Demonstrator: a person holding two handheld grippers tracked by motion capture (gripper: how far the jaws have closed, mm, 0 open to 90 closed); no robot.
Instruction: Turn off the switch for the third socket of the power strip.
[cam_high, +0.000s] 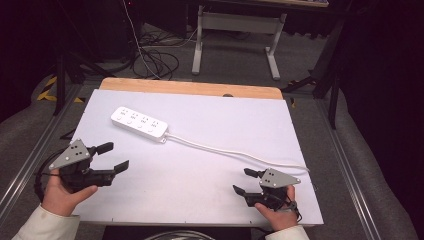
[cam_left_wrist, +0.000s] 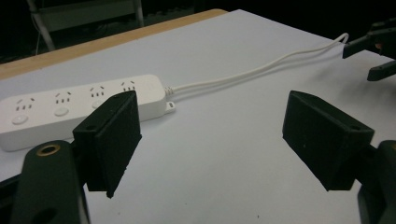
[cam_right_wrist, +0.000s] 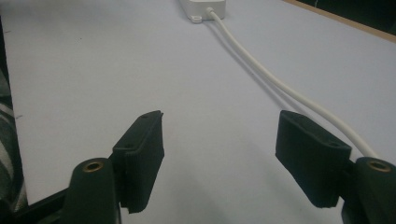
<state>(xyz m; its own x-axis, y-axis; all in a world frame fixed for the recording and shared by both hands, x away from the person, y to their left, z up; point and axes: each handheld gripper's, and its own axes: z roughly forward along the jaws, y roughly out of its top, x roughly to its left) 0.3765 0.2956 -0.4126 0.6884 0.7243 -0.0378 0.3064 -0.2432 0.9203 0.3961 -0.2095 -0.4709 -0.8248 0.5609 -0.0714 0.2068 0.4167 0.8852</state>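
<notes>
A white power strip (cam_high: 140, 123) lies at the back left of the white tabletop (cam_high: 210, 125), its white cable (cam_high: 235, 152) running right toward the table's right edge. My left gripper (cam_high: 113, 156) hovers open at the front left, just short of the strip. Seen along its jaws, the left gripper (cam_left_wrist: 215, 140) has nothing between them, with the power strip (cam_left_wrist: 70, 107) and cable (cam_left_wrist: 261, 70) beyond. My right gripper (cam_high: 241, 180) is open at the front right, close to the cable. In its own view the right gripper (cam_right_wrist: 222, 149) is empty, and the cable (cam_right_wrist: 261, 70) passes by its right jaw toward the power strip (cam_right_wrist: 203, 7).
A wooden strip (cam_high: 190, 88) borders the table's far edge. Beyond it the floor holds dark cables (cam_high: 155, 62) and the white legs of another table (cam_high: 272, 60). Metal rails (cam_high: 350, 165) run along both sides of the table.
</notes>
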